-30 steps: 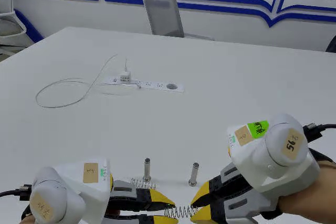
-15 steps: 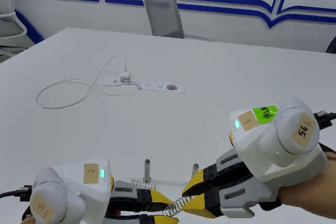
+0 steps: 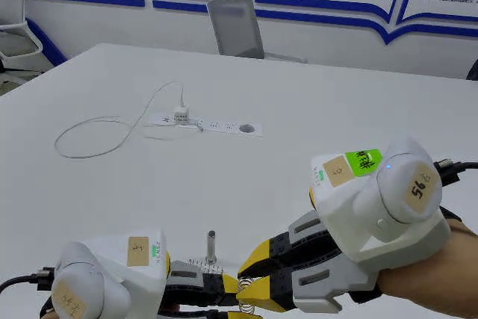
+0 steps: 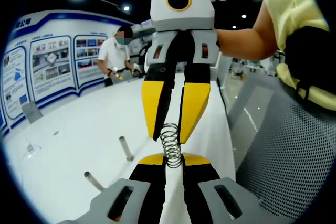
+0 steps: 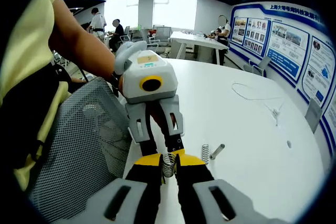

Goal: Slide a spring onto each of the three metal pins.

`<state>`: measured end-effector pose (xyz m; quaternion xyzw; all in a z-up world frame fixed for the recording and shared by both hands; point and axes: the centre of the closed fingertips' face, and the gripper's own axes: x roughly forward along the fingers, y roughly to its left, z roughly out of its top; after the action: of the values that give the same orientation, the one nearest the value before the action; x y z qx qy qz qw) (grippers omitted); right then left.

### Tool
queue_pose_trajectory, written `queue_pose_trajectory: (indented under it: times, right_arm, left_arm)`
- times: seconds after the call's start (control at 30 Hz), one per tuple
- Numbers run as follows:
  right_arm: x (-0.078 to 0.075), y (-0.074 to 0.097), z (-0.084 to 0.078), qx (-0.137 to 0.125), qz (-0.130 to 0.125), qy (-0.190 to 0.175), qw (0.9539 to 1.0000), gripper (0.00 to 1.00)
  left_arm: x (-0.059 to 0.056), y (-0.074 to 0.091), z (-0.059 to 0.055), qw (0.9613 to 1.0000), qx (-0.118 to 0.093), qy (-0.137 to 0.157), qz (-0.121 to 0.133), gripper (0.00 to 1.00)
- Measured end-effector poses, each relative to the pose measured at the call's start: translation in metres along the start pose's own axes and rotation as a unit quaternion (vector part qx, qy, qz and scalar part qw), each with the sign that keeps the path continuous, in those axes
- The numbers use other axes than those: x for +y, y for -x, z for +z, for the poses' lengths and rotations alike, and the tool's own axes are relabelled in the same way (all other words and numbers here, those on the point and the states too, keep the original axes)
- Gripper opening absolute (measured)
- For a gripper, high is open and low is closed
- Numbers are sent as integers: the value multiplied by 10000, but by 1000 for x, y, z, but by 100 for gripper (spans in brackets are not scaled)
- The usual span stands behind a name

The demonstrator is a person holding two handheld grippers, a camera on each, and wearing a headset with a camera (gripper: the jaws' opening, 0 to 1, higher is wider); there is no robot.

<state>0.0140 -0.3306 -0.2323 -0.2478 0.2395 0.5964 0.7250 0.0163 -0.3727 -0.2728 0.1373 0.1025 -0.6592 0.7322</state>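
Note:
A short coil spring is held end to end between both grippers. My left gripper is shut on its near end. My right gripper comes in from the top and pinches the far end with its yellow tips. In the head view the two grippers meet tip to tip low down, left gripper facing right gripper, with the spring between them. One upright metal pin stands just behind them, beside a loose spring lying on the table. Two pins show in the left gripper view.
A white power strip with a looping cable lies mid-table. A grey chair stands at the far edge. A mesh chair is close by the table's near edge. People stand in the background.
My right gripper has moved left toward the left one, so the spring between them is much shorter. The second pin is now hidden behind the right gripper.

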Motion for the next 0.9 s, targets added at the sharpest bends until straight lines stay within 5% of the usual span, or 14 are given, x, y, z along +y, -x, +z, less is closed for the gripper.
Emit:
queue_pose_trajectory:
  times: [0.9]
  right_arm:
    - [-8,-1,-2,-138,-145,-186,9996,12]
  left_arm:
    - [8,2,3,9997,-140,122,138,12]
